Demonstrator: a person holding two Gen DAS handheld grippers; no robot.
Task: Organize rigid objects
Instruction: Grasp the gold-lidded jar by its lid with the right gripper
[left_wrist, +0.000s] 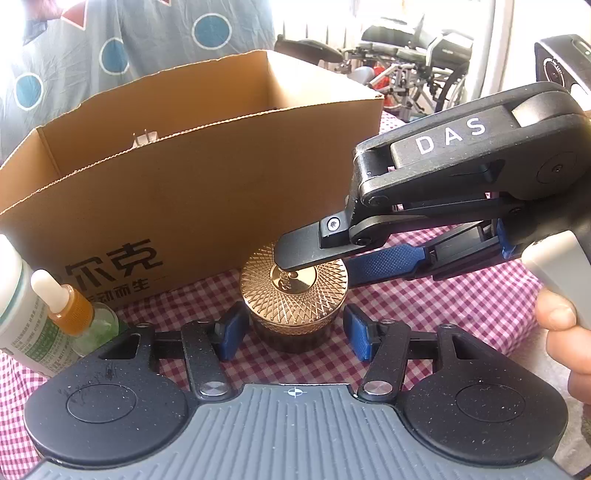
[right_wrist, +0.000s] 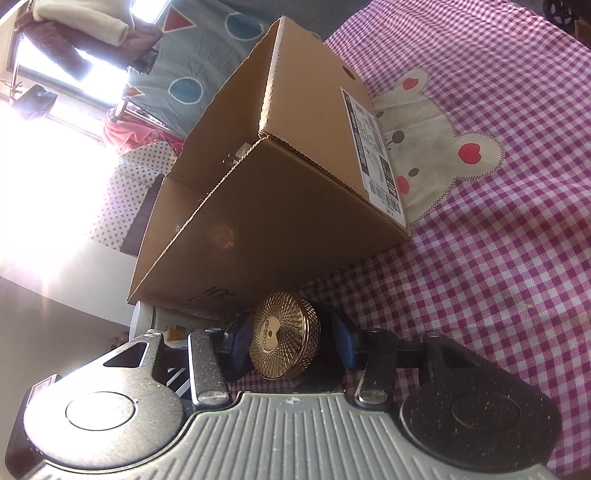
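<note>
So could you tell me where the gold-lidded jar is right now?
The gold-lidded jar stands on the checked cloth just in front of the cardboard box, between the open left gripper's fingers, right of the dropper bottle.

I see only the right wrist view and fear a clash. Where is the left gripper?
Observer: The left gripper is open, with one finger on each side of the jar.
Operator: Is anything else near the jar?
Observer: A dropper bottle and a white tube stand beside it, in front of the box.
Operator: How does my gripper sit?
Observer: The right gripper is turned on its side, with one finger over the lid and the other low beside the jar.
</note>
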